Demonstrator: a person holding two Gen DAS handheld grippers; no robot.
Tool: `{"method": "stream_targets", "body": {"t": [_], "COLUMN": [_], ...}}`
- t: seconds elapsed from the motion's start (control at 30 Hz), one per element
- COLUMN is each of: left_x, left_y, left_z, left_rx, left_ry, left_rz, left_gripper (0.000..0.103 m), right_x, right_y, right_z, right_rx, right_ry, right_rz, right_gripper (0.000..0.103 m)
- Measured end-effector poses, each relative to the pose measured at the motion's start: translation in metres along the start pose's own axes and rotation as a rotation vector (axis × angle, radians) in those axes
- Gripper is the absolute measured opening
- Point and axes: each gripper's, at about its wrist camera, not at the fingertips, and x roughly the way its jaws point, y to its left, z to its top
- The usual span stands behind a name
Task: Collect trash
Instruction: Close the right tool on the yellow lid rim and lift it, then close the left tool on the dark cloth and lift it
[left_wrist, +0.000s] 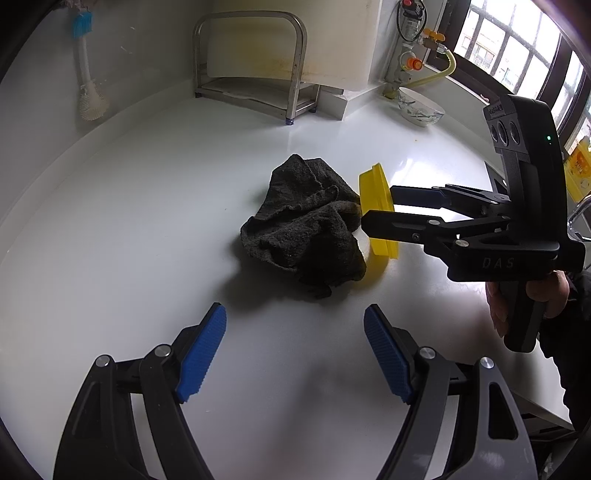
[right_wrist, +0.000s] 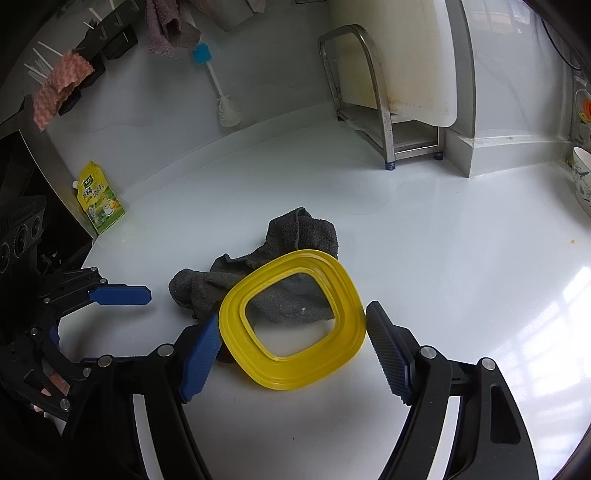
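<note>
While your right gripper (right_wrist: 291, 343) straddles the yellow square plastic lid (right_wrist: 291, 321), jaws wide, nothing held, it's closest; left gripper (left_wrist: 295, 354) (also wide, empty) sits farther back.

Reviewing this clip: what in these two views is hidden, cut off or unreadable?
- Right tool around the yellow plastic lid frame: neither view settles whether its fingers touch it.
- Crumpled dark grey cloth: whatever lies beneath it is covered; in the right wrist view the frame overlaps it.
- Patterned white bowl: cut by the right wrist view's edge.
- Yellow-green drink pouch: print too small to read.
</note>
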Motion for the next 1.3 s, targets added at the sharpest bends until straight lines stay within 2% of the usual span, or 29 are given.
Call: {"method": "stream_targets", "body": {"t": [0.2,0.33,0.47,0.63,0.87,1.03,1.17,1.3], "left_x": [0.001,0.003,0.007,0.017,0.038,0.048,0.049,0.052], "left_y": [-0.005,-0.013,-0.021,-0.022,-0.025,-0.028,-0.027,-0.025], "left_z": [0.006,0.016,0.028,0.042,0.049,0.044,0.042,0.041], "left_rx": [0.004,0.012,0.01,-0.043,-0.056,-0.025,-0.026,-0.036], "left_ry": [-0.019,-0.059,-0.104,-0.139,-0.126,-0.1,-0.105,-0.08], "left_rz": [-0.004,-0.004,0.021,0.067,0.13,0.189,0.195,0.163], "left_gripper": [0.075,0.076,0.079,0.083,0.084,0.084,0.074,0.045], "right_x": [-0.019,-0.036,-0.055,-0.079,-0.1,-0.107,-0.109,-0.115], "right_y": [-0.006,-0.01,-0.017,-0.014,-0.006,0.005,0.015,0.027], "right_z": [-0.008,-0.019,-0.033,-0.049,-0.073,-0.085,-0.092,-0.099], "right_rx": [0.069,0.126,0.212,0.272,0.384,0.437,0.454,0.479], "right_ry": [-0.038,-0.064,-0.099,-0.135,-0.189,-0.204,-0.195,-0.202], "right_rz": [-0.046,-0.09,-0.139,-0.205,-0.212,-0.2,-0.213,-0.205], "right_gripper": [0.073,0.073,0.073,0.073,0.073,0.073,0.073,0.073]}}
